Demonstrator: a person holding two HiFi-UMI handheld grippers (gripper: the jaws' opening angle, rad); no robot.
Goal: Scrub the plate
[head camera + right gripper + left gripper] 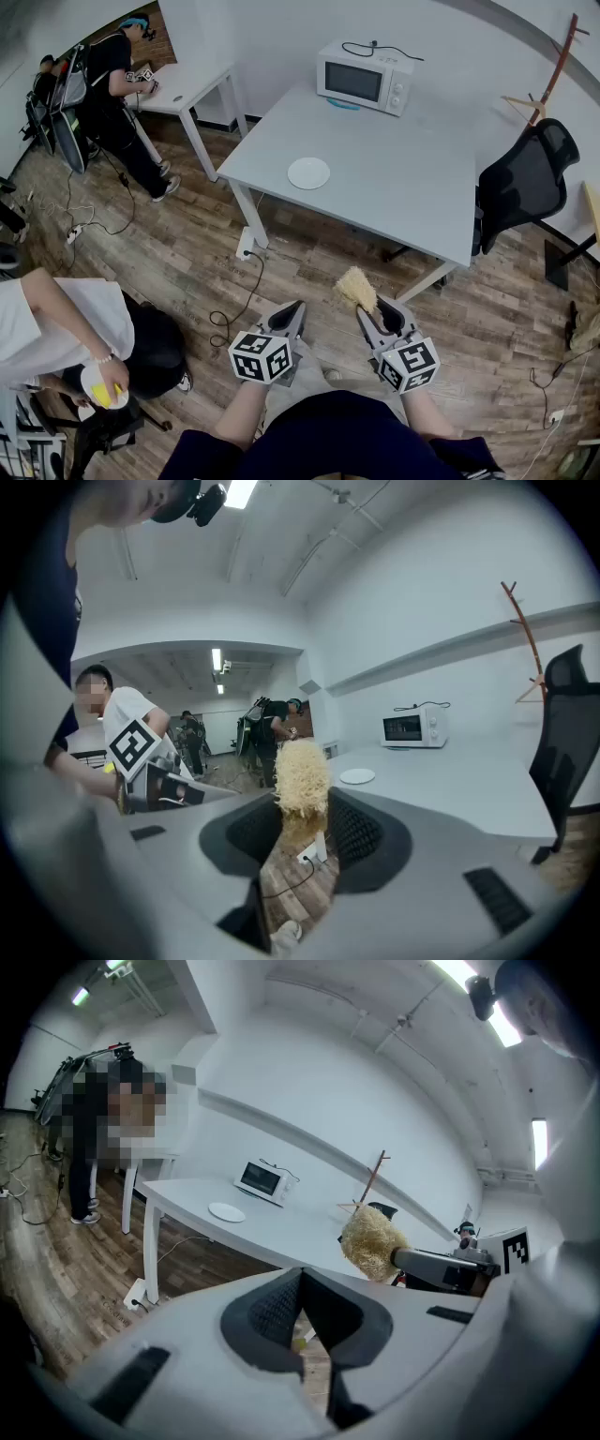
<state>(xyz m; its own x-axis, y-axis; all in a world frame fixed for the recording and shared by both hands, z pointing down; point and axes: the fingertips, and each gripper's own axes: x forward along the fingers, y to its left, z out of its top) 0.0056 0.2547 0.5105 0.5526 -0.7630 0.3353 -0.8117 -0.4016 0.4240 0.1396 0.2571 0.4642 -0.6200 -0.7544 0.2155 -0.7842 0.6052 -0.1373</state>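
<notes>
A round white plate (308, 172) lies on the grey table (394, 178), well ahead of both grippers; it also shows as the plate (226, 1211) and the plate (356, 776) in the two gripper views. My right gripper (375, 312) is shut on a straw-coloured fibrous scrubber (357, 288), which sticks out beyond its jaws. In the right gripper view the scrubber (300, 778) sits between the pads of my right gripper (298, 832). My left gripper (292, 309) hovers beside it over the wooden floor, shut and holding nothing; its jaws meet in the view of my left gripper (300, 1309).
A white microwave (366, 77) stands at the table's far edge. A black office chair (525, 183) is at the table's right. One person stands at a white desk (187, 84) at the back left, and another is near my left. Cables lie on the floor (234, 309).
</notes>
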